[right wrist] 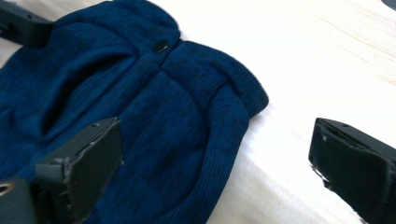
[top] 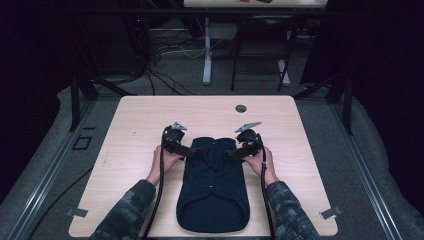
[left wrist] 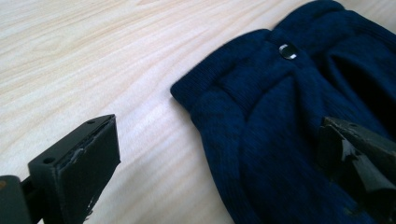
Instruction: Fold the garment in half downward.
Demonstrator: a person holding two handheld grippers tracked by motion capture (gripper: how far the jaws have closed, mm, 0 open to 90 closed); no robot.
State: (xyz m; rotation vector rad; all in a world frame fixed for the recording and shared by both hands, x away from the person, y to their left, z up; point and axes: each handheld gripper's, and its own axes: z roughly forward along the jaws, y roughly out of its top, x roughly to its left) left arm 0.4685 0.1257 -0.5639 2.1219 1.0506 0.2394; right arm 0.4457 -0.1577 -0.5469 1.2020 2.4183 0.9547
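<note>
Pale wood table (top: 150,115), dark room behind with cables and stand legs on the floor. Navy knit garment (top: 214,185) lies flat on the table between both tongs, its far end level with them, the rest running back toward the person. Left gripper (top: 189,150) sits at the garment's left far corner, jaws spread wide: in the left gripper view (left wrist: 219,158) one jaw is over bare wood, the other over the knit, with the ribbed corner edge between them. Can't tell if either jaw touches the fabric. Right gripper (top: 235,152) mirrors it at the right far corner, also spread: in the right gripper view (right wrist: 215,163) one jaw is over the knit, the other over bare table, the folded ribbed edge in the gap. Nothing pinched on either side. Small dark snap button (left wrist: 287,51) lies ahead of the left jaws, on the garment's centre placket. Grommet hole (top: 241,108) in the table is beyond the right gripper, well apart.
</note>
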